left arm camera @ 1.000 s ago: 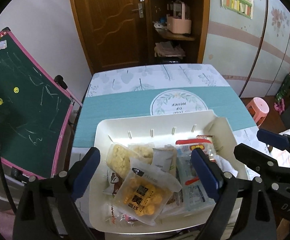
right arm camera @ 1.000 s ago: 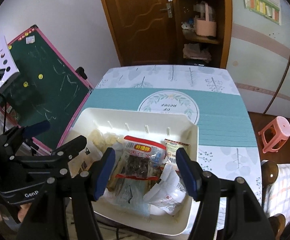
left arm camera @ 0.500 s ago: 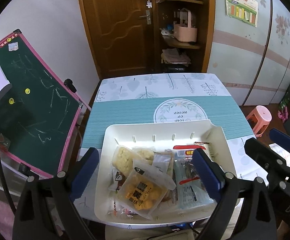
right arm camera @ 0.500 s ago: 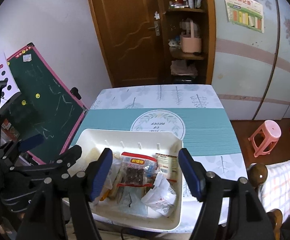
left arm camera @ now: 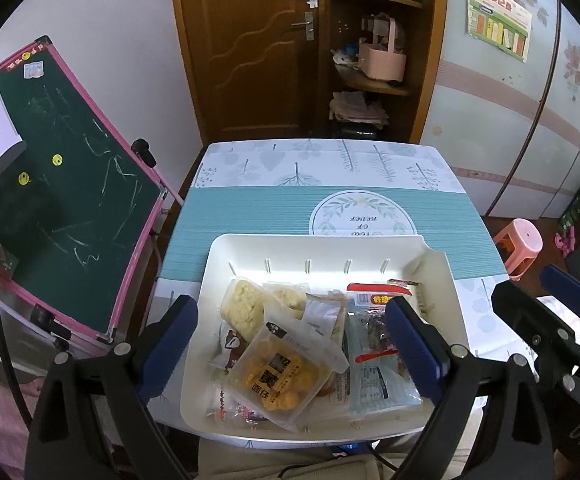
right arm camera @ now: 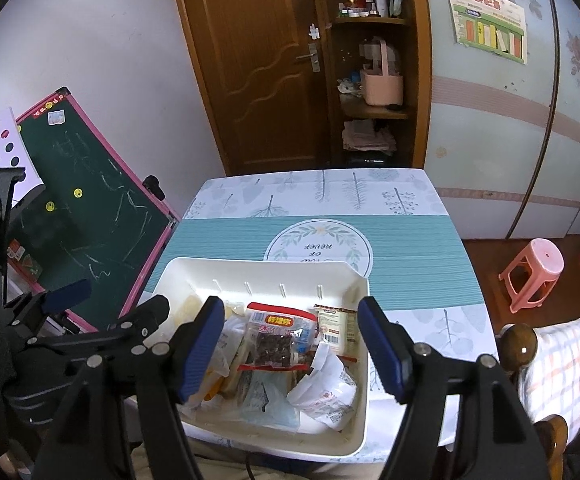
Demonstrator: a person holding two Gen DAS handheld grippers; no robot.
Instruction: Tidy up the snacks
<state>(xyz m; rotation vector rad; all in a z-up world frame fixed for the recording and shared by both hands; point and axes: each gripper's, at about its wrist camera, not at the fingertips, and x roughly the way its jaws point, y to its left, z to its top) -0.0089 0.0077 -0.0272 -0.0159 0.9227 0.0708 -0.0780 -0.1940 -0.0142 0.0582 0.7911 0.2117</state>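
A white tray (left arm camera: 322,252) sits at the near edge of the table (left arm camera: 249,208), holding several snack packets. A yellow snack packet (left arm camera: 281,376) lies on top at the front, pale cracker packs (left arm camera: 241,304) behind it, and a red-topped packet of dark snacks (right arm camera: 273,344) on the right side. My left gripper (left arm camera: 290,344) is open and empty, held above the tray. My right gripper (right arm camera: 294,344) is open and empty, also above the tray (right arm camera: 265,272); it shows at the right of the left wrist view.
A green chalkboard with a pink frame (left arm camera: 61,208) leans to the left of the table. A pink stool (right arm camera: 534,276) stands on the floor at the right. A wooden door and a shelf (left arm camera: 370,64) are behind the table. A wooden chair post (right arm camera: 520,346) is near right.
Both grippers have pulled up and back from the tray, so more of the table and room shows. Both stay open and empty. The snacks have not moved.
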